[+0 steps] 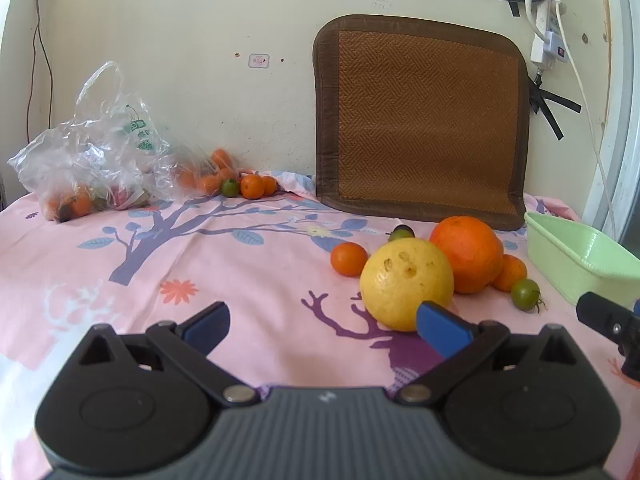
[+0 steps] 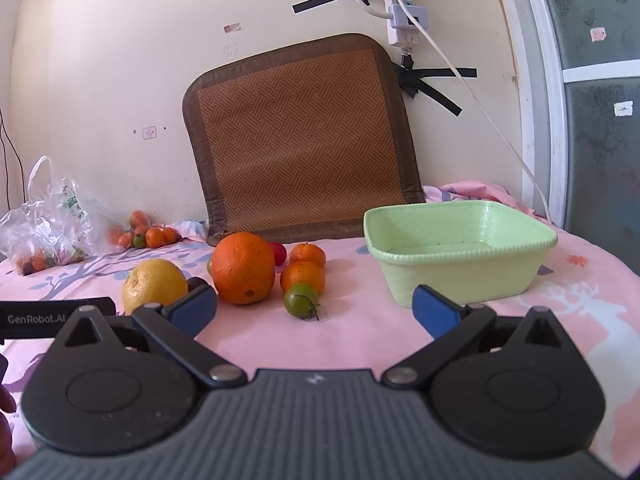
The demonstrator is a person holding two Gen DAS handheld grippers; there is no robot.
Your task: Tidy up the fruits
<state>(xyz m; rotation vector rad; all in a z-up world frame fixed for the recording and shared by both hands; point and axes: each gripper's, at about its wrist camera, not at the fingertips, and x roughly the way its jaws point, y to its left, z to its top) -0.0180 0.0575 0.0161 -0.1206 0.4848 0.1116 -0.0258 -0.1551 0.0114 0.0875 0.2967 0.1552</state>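
Observation:
A yellow citrus, a big orange, small tangerines and a green tomato lie together on the pink cloth. An empty light-green basket stands to their right. My left gripper is open and empty, its right fingertip just in front of the yellow citrus. My right gripper is open and empty, a little short of the green tomato.
A clear plastic bag with more fruit lies at the far left by the wall. Loose tangerines sit beside it. A brown woven mat leans on the wall. A power strip and cord hang above.

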